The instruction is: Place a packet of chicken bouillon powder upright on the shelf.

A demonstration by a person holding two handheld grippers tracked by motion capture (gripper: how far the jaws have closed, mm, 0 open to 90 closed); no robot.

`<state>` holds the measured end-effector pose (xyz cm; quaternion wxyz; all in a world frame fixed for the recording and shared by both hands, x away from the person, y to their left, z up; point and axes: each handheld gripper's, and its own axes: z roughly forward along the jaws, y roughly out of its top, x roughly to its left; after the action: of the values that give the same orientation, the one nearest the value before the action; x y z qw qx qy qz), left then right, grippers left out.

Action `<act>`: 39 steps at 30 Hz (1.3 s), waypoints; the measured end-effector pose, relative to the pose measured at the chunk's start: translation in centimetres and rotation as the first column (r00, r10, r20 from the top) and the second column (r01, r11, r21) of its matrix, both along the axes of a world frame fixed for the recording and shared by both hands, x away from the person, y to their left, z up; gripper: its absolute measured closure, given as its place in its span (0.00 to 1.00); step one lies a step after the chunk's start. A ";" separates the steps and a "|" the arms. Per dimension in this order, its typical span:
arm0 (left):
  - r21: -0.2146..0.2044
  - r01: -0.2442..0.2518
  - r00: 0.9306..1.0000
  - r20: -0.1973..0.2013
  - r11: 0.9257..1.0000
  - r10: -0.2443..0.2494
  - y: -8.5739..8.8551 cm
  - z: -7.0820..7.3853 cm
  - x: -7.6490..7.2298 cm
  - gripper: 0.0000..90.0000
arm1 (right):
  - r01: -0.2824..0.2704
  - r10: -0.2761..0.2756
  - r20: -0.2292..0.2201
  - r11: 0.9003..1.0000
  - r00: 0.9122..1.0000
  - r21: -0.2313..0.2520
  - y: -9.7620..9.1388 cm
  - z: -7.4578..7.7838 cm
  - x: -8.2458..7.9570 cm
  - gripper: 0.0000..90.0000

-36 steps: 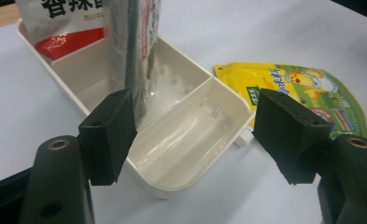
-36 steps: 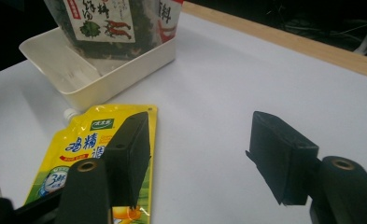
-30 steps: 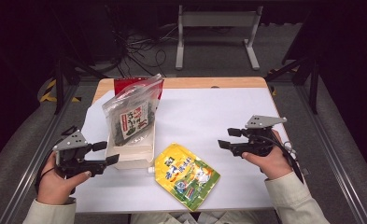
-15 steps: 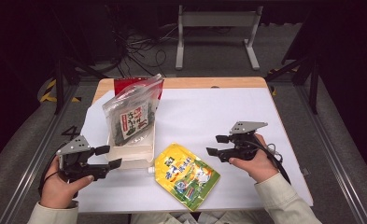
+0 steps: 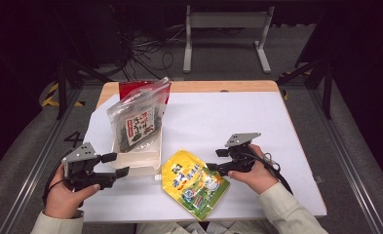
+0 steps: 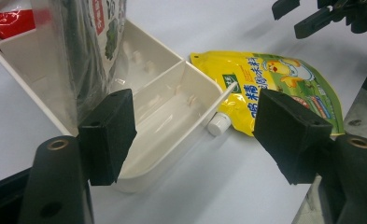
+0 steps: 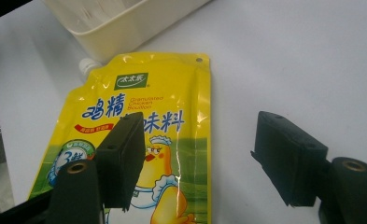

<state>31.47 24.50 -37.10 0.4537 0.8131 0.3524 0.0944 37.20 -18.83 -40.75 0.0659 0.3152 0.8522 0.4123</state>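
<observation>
A yellow chicken-bouillon pouch (image 5: 194, 183) lies flat near the table's front edge, its white cap beside a white divided tray (image 5: 135, 161). A clear bag of dark seaweed (image 5: 138, 122) stands in the tray's far part. My left gripper (image 5: 118, 164) is open at the tray's near left corner; in the left gripper view the jaws (image 6: 195, 107) frame the tray (image 6: 172, 107) and the pouch (image 6: 274, 79). My right gripper (image 5: 214, 161) hovers at the pouch's right edge. Its jaws (image 7: 197, 140) have just been opening and hold nothing, with the pouch (image 7: 148, 112) below the left pad.
A red packet (image 5: 130, 87) stands behind the seaweed bag at the table's back left. The white table top (image 5: 238, 117) stretches bare to the back right. Cables and a metal stand lie on the floor beyond the table.
My right gripper has come down and to the left, from the table's right side to the pouch's edge. The left gripper has barely shifted beside the tray.
</observation>
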 end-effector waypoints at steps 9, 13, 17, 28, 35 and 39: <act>0.007 0.012 1.000 0.001 1.000 -0.012 -0.2 -0.1 0.0 0.33 | -0.029 0.027 -0.055 0.999 0.998 -0.027 1.0 -1.4 0.1 0.34; 0.006 0.014 1.000 -0.004 1.000 -0.014 -0.4 -0.1 -0.1 0.33 | -0.031 0.029 -0.074 0.999 0.997 -0.035 1.2 -1.7 0.1 0.34; 0.003 0.018 1.000 -0.006 1.000 -0.018 -0.6 -0.2 -0.2 0.33 | -0.030 0.025 -0.100 0.998 0.995 -0.046 1.6 -2.2 0.1 0.32; 0.016 0.035 0.999 -0.015 0.999 -0.035 -1.2 -0.5 -0.2 0.33 | -0.029 0.020 -0.139 0.998 0.990 -0.062 2.6 -3.2 0.3 0.29; 0.018 0.037 0.999 -0.022 0.999 -0.037 -1.4 -0.7 -0.2 0.33 | -0.025 0.013 -0.180 0.998 0.984 -0.063 2.8 -3.9 0.4 0.28; 0.021 0.045 0.999 -0.026 0.999 -0.045 -1.5 -0.9 -0.1 0.33 | -0.032 0.020 -0.178 0.998 0.984 -0.063 2.9 -3.9 0.3 0.26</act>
<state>31.40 22.99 -37.96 0.4425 0.8267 0.3388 0.0774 37.54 -15.89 -44.65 -0.0051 0.3372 0.8718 0.3554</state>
